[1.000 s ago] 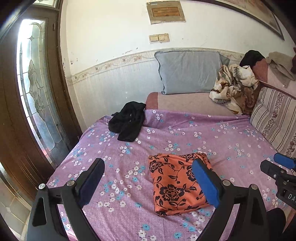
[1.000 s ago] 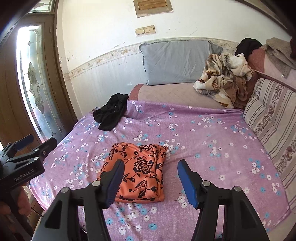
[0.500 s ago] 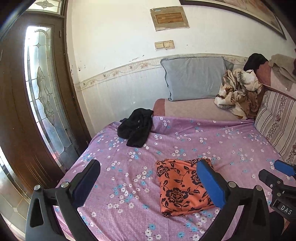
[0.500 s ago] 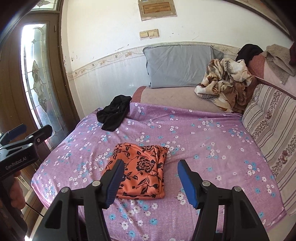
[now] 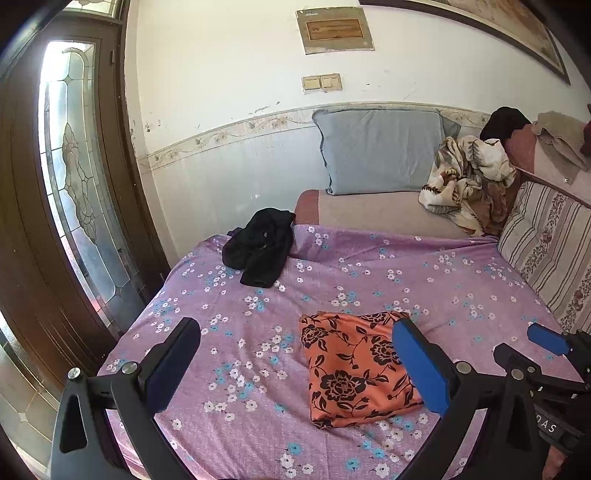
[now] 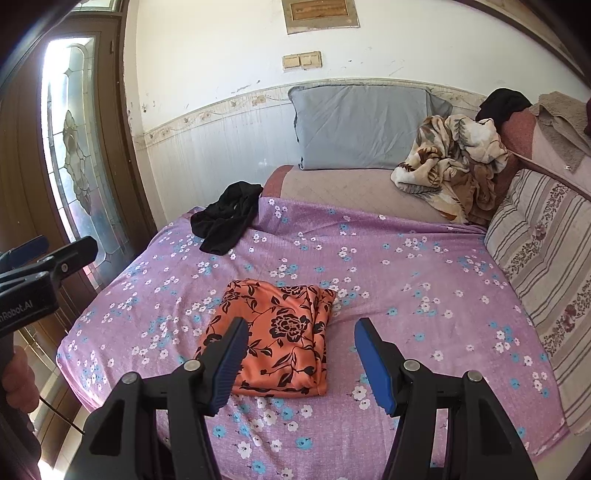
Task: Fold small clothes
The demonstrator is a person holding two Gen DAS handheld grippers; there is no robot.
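Framed picture [image 5: 480, 22] cut off by top edge, wall plaque [image 5: 334, 29] text too small to read, striped cushion [image 6: 546, 266] cropped at right

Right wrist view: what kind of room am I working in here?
Most likely a bedroom in a home: a bed under a purple floral sheet, a grey pillow against the wall, and a stained-glass door beside it.

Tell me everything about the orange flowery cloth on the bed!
The orange cloth has black roses and leafy vines printed on it. It looks thin and smooth. It is folded into a neat, flat rectangle with layered edges along one side. It lies near the front of the purple flowered sheet. Nothing grips it; both claws hang above it, apart.
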